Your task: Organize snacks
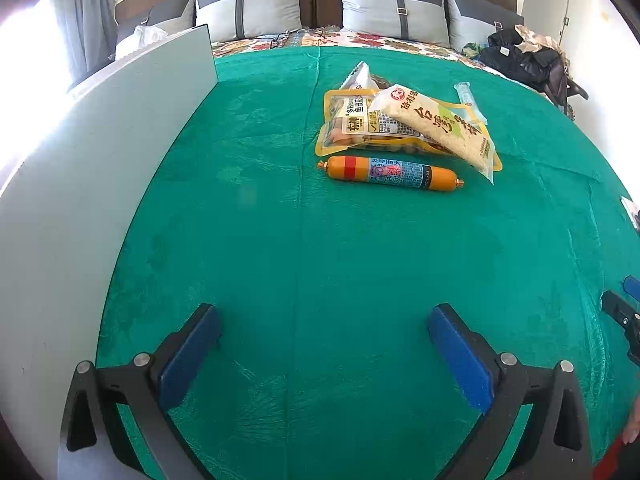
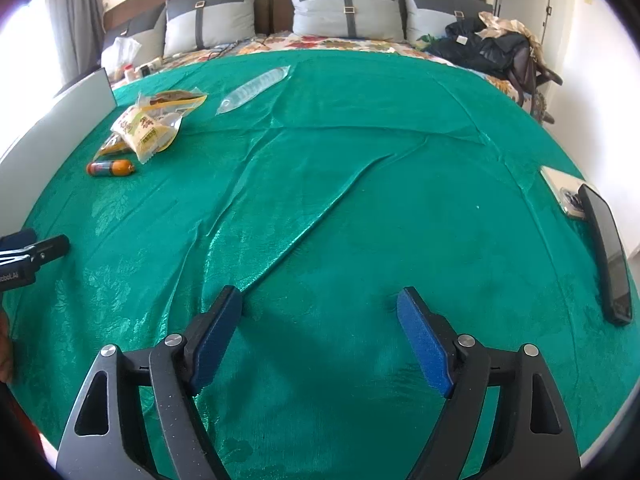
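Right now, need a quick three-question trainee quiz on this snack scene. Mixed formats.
1. True or false: the left gripper holds the sausage.
2. What lies on top of the yellow pouch? A) the rice cracker bag B) the phone C) a pillow
3. Fill in: the clear tube packet lies ____ from the snack pile, on the green cloth.

Key: 1 false, both its jaws are wide open on nothing; the right gripper is open too. 2 A. 3 apart.
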`<move>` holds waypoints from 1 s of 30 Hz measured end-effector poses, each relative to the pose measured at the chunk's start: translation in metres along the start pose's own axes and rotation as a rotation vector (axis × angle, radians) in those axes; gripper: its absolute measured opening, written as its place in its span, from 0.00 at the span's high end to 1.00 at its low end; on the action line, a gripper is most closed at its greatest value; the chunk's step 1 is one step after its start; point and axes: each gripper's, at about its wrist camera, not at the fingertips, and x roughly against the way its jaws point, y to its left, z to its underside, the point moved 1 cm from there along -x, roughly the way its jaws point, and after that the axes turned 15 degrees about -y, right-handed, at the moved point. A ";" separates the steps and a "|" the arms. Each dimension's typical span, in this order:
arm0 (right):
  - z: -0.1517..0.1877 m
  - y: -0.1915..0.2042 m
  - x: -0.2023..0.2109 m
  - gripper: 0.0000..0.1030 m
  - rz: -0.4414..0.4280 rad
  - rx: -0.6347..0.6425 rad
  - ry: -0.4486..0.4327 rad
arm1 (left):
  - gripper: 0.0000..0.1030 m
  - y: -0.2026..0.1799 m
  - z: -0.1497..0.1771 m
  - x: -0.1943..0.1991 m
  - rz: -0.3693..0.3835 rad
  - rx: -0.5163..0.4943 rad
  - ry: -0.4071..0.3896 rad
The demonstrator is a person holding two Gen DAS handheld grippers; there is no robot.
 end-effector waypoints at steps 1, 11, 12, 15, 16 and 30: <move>0.000 -0.001 0.000 0.19 0.000 -0.001 0.000 | 0.00 0.000 0.000 0.000 -0.001 0.001 -0.001; 0.000 0.000 0.000 0.15 0.005 -0.003 -0.002 | 0.00 0.000 0.002 -0.001 -0.005 0.002 -0.004; 0.000 0.000 0.000 0.15 0.005 -0.003 -0.002 | 0.00 0.000 0.002 -0.001 -0.005 0.002 -0.005; 0.000 0.000 0.000 0.15 0.005 -0.003 -0.001 | 0.00 0.000 0.002 0.000 -0.005 0.002 -0.005; 0.000 0.000 0.000 0.15 0.005 -0.003 -0.001 | 0.00 0.000 0.002 0.000 -0.005 0.002 -0.005; 0.000 0.002 -0.001 0.12 -0.002 -0.002 0.001 | 0.00 0.000 0.002 0.000 -0.006 0.002 -0.005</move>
